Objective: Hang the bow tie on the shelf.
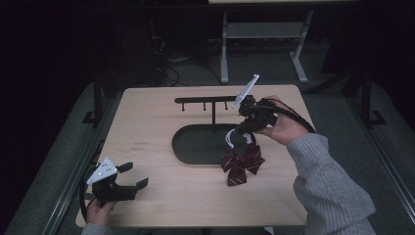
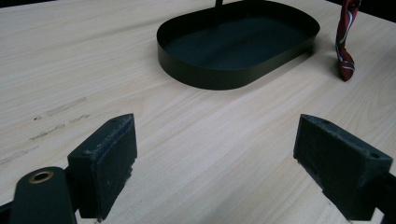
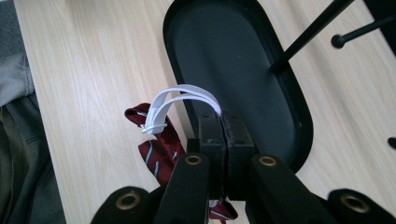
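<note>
Right gripper (image 1: 241, 131) raised over the near right rim of the black oval tray (image 1: 182, 142), jaws pressed together, pinching the white elastic strap (image 3: 180, 100) of the dark red striped bow tie (image 1: 242, 165). Strap loops out from between the pads, up and over toward the bow. Bow hanging just below and to the person's side of the fingertips, lower end on or just off the wooden table (image 1: 147, 112); contact not clear from the high view. In the right gripper view, tray floor directly ahead of the jaws, stand post (image 3: 312, 33) rising beyond them, one peg tip (image 3: 337, 41) off to the side of it. Crossbar (image 1: 205, 100) in the high view level with the gripper body, just beside it toward the table's middle.

Left gripper (image 1: 128, 177) low at the near left corner of the table, held in a hand (image 1: 100, 212) at the table edge. Jaws spread wide, nothing between the pads (image 2: 109, 158). Bare wood between and ahead of the fingers, open run up to the tray wall (image 2: 219, 74). Bow tie tail visible far ahead, past the right-hand pad, beside the tray's end.

Well apart, the two grippers. Wide clear wood left of the tray; narrower strip between the tray and the table's right edge.
</note>
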`<state>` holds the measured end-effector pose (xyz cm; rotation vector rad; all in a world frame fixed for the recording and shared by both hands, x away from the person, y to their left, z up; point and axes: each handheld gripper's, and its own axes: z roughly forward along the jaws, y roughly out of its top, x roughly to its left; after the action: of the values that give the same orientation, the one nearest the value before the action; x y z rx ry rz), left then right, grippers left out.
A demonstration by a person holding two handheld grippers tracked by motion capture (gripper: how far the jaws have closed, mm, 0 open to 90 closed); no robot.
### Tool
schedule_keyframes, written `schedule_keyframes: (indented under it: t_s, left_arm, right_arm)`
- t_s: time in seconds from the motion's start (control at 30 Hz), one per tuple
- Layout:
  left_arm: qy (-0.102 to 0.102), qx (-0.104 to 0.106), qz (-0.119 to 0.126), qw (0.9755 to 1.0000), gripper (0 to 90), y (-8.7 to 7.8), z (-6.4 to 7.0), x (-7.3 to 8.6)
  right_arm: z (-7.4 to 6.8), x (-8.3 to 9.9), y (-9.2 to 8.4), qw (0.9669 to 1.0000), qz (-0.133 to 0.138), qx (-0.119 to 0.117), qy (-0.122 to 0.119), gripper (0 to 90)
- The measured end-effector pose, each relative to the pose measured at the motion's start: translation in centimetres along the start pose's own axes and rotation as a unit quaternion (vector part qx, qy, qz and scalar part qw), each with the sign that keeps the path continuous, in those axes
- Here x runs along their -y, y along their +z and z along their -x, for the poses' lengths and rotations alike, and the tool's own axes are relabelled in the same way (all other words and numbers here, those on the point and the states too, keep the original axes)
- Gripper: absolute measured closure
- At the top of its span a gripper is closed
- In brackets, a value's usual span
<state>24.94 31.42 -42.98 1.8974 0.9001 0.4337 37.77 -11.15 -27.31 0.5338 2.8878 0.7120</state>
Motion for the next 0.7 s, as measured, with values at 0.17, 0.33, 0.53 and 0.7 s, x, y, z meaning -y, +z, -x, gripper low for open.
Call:
schedule_keyframes:
  t_s: [0.17,0.33,0.53,0.7]
  left_arm:
    - [0.000,0.001,0.001,1.0000,13.1,0.0,0.0,0.0]
    - [-0.001,0.000,0.001,1.0000,13.1,0.0,0.0,0.0]
    - [-0.003,0.000,0.002,1.0000,13.1,0.0,0.0,0.0]
    - [-0.003,0.000,0.002,1.0000,13.1,0.0,0.0,0.0]
  right_arm:
    - [0.3,-0.5,-0.3,1.0000,0.000,0.002,-0.001,88.2]
    - [0.7,-1.0,-0.4,1.0000,0.001,0.001,-0.002,88.2]
    - [1.0,-1.7,-0.4,1.0000,-0.004,0.001,-0.002,88.2]
    - [1.3,-2.1,-0.5,1.0000,-0.007,0.001,-0.003,88.2]
